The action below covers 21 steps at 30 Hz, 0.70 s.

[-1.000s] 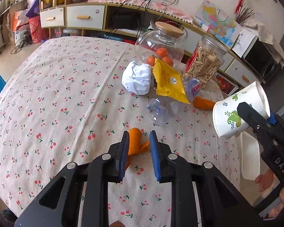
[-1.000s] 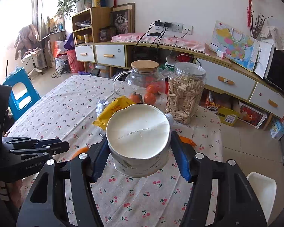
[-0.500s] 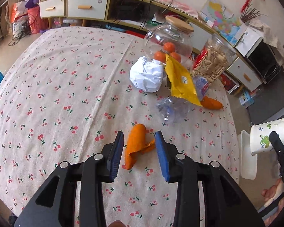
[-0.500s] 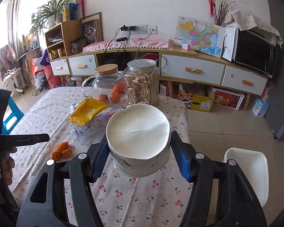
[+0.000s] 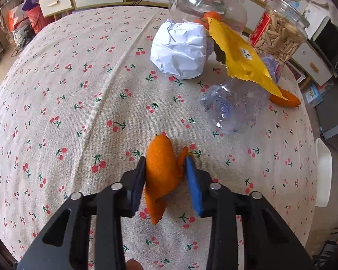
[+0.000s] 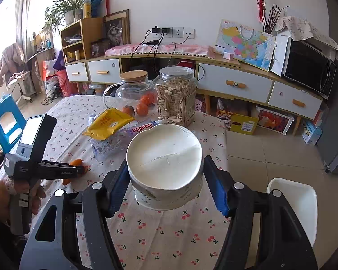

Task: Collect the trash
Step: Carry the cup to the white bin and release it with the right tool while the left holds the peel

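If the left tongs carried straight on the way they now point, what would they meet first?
The curled orange peel already sits between the left tongs, whose jaws have just been closing around it. Straight on, they would likely press into the cherry-print tablecloth right beneath the peel; how far above it the tips hang is unclear.

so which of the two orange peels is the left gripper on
The near orange peel, lying alone on the cloth. The left gripper straddles it, jaws just closing, pads against its sides. The other peel lies far off, half under the yellow packet.
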Each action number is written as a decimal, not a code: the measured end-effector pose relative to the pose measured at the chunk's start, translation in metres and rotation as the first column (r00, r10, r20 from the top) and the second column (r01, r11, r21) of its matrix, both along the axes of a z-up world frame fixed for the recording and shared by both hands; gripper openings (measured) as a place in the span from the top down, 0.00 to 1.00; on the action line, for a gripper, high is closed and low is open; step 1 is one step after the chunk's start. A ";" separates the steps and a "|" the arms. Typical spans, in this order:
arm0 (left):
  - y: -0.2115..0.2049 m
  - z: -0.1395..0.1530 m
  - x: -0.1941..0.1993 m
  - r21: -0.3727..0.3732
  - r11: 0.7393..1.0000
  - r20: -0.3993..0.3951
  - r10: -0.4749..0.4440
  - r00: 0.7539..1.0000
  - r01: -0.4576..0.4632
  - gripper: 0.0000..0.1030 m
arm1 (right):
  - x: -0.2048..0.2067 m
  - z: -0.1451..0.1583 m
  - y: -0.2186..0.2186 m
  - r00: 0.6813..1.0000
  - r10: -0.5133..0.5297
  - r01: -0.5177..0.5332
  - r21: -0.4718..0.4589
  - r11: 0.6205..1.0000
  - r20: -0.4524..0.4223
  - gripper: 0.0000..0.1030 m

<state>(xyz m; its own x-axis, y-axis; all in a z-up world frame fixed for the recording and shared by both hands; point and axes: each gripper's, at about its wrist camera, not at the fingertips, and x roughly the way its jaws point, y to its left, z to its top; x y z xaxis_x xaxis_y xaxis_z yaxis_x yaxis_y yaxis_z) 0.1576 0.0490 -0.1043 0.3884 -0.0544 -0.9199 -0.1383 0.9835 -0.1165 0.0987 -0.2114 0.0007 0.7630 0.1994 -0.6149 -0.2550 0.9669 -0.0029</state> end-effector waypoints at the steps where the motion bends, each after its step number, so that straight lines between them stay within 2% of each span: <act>1: -0.004 0.002 -0.002 0.019 1.000 0.007 -0.014 1.000 0.014 0.78 | 0.000 0.000 -0.001 1.000 0.000 0.000 0.004 1.000 -0.002 0.41; 3: -0.009 0.004 -0.007 0.050 0.998 0.024 -0.027 0.999 0.026 0.81 | -0.001 0.001 -0.001 1.000 0.000 0.000 0.009 1.000 -0.001 0.41; 10: -0.002 0.034 -0.022 -0.005 1.000 0.123 0.009 0.992 -0.008 0.83 | -0.004 0.005 -0.008 1.000 -0.006 0.006 0.038 0.999 0.001 0.41; 17: -0.018 0.076 -0.038 0.049 0.999 0.273 -0.004 0.962 -0.010 0.83 | -0.009 0.012 -0.022 0.999 -0.044 0.042 0.067 0.997 0.027 0.41; 21: -0.033 0.095 -0.038 0.056 0.998 0.323 -0.031 0.946 0.014 0.83 | -0.013 0.015 -0.036 0.996 -0.079 0.077 0.061 0.995 0.041 0.41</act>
<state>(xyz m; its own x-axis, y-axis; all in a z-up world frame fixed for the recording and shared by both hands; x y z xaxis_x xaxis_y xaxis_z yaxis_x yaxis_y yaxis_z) 0.1196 0.0158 -0.0098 0.6647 -0.0220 -0.7468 -0.0797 0.9918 -0.1001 0.0859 -0.2469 0.0157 0.8033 0.1737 -0.5697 -0.1799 0.9826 0.0460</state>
